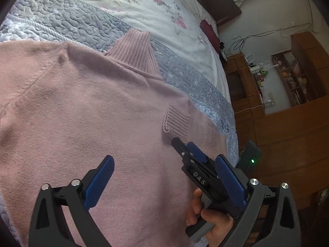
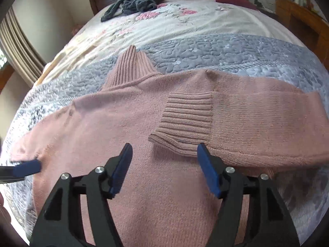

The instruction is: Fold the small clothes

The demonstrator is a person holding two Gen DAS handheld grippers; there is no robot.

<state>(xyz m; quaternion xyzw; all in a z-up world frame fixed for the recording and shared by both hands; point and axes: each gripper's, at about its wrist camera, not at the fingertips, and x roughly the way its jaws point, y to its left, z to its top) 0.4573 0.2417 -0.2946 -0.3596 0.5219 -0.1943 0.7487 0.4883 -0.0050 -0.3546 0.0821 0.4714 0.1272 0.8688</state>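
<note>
Pink sweater (image 2: 144, 123) lies flat on the bed (image 2: 226, 47), its folded cuff (image 2: 185, 119) just ahead of the released right hand-held gripper (image 2: 164, 156); left hand-held gripper (image 1: 164, 164) also released

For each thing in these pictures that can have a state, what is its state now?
pink sweater: spread flat on the bed, one sleeve folded in.
folded sleeve: lies across the body, ribbed cuff on top.
turtleneck collar: flat, pointing away.
left gripper: open, holds nothing.
right gripper: open, over the cuff edge.
grey garment: crumpled, unfolded, near the headboard.
</note>
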